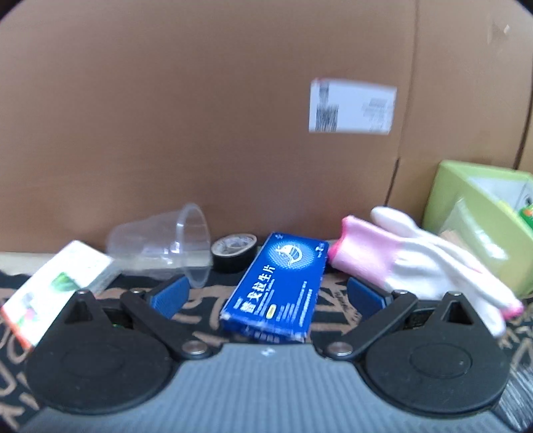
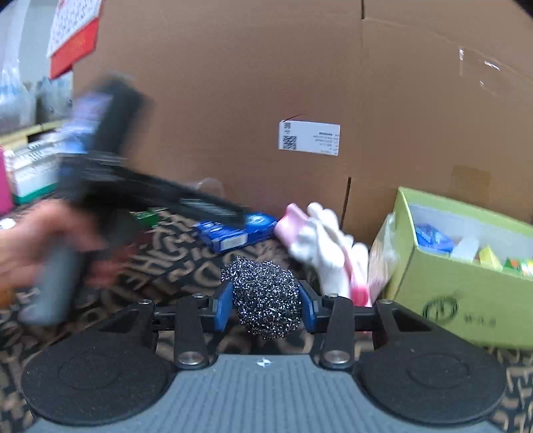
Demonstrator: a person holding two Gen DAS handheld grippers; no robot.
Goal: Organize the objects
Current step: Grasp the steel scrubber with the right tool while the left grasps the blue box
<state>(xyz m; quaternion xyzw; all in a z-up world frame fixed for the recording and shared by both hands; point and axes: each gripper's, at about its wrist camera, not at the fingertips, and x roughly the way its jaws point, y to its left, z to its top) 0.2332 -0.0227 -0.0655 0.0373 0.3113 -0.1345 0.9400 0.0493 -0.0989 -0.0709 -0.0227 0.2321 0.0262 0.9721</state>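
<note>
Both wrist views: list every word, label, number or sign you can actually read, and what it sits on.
"普戈拉生片", roughly, the strokes being blurred: large white characters on the blue medicine box; its smaller print is unreadable.
White shipping label on the cardboard box: QR codes and lines of print, too small to read.
Green box: round black logo with small characters, illegible.
White and green packet: print blurred.
Red and white sign: too blurred.

One blue medicine box (image 1: 274,288), one clear plastic cup (image 1: 163,244), one black tape roll (image 1: 234,252), one steel wool scourer (image 2: 265,296), one green carton (image 2: 463,273), apparently two stacked gloves (image 1: 416,263), one white-and-green packet (image 1: 55,289)
</note>
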